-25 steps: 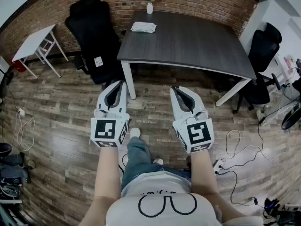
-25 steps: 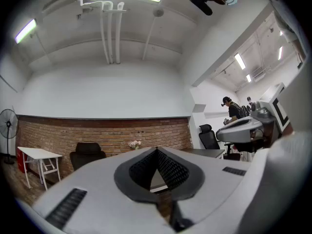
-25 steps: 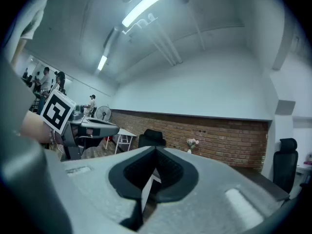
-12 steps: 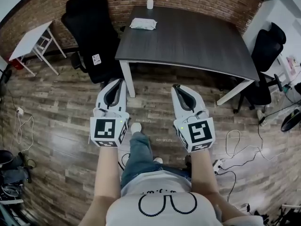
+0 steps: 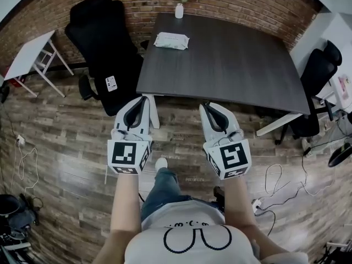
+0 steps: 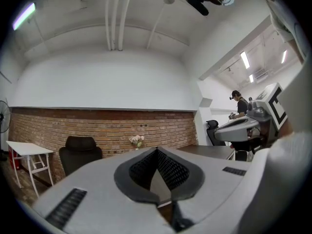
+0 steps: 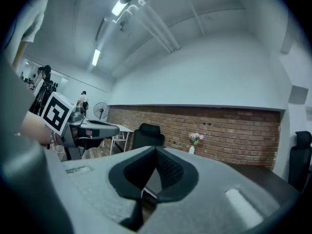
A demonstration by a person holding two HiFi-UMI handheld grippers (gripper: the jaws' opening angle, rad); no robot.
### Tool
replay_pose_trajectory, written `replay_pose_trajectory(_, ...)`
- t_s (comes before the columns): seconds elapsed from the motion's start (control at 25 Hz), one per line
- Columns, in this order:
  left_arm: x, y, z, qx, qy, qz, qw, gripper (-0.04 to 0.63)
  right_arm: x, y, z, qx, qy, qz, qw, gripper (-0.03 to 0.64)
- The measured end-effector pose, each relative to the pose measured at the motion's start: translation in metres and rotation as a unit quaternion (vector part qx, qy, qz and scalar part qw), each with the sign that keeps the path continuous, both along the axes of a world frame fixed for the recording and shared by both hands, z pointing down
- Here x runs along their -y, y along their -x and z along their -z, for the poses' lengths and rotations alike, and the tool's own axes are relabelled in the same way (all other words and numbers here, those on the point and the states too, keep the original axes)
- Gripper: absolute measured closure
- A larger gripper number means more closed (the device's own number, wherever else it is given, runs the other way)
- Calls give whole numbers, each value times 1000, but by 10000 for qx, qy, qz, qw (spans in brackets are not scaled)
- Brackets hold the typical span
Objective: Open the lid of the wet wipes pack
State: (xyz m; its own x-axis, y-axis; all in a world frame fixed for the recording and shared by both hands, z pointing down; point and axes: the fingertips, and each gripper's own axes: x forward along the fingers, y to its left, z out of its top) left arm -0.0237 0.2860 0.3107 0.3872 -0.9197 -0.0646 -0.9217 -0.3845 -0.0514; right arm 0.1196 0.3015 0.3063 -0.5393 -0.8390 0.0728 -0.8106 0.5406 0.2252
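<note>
The wet wipes pack [image 5: 171,40], white with a pale green tint, lies flat at the far left of the dark table [image 5: 231,65]. My left gripper [image 5: 142,98] is shut and empty, held level just short of the table's near left corner. My right gripper [image 5: 208,106] is shut too, beside it at the near edge. Both are well short of the pack. In the left gripper view the jaws [image 6: 157,151] meet at the tips, and in the right gripper view the jaws [image 7: 156,150] do the same. The pack shows in neither gripper view.
A small white vase of pink flowers [image 5: 180,7] stands at the table's far edge. A black office chair [image 5: 104,48] is left of the table, another [image 5: 319,76] at the right. A white side table [image 5: 30,54] stands far left. Cables [image 5: 286,180] lie on the wooden floor.
Both grippers have come forward toward the table together, side by side. The table and the pack now sit closer and larger in the head view. The jaws stayed shut.
</note>
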Motion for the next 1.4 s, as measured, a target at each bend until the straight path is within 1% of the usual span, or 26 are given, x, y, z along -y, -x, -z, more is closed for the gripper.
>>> replay_pose_trajectory(0.32,115,43,8,-2,32,-161,9999,597,116,47,11,15,38,-114,9999,614)
replay_pose_trajectory(0.48,159,61,7,-3,78,-270,9996,597,155,67,16,163,88,-128,9997,614)
replay_pose_trajectory(0.56,177,69,6,7,88,-285,9996,597,171,72,18,282,109,-152,9994,614)
replay_pose_trajectory(0.64,194,73,3,-11,121,-287,9995,597,186,71,15,302,145,-225,9992,614)
replay_pose_trajectory(0.88,238,70,-15,-52,274,-352,9990,597,231,69,3,472,222,-235,9984,614)
replay_pose_trajectory(1.24,337,66,-21,-24,292,-280,9992,597,339,67,-10,97,185,-159,9997,614)
replay_pose_trajectory(1.4,386,57,-21,-12,347,-275,9990,597,390,58,-11,72,229,-119,9996,614)
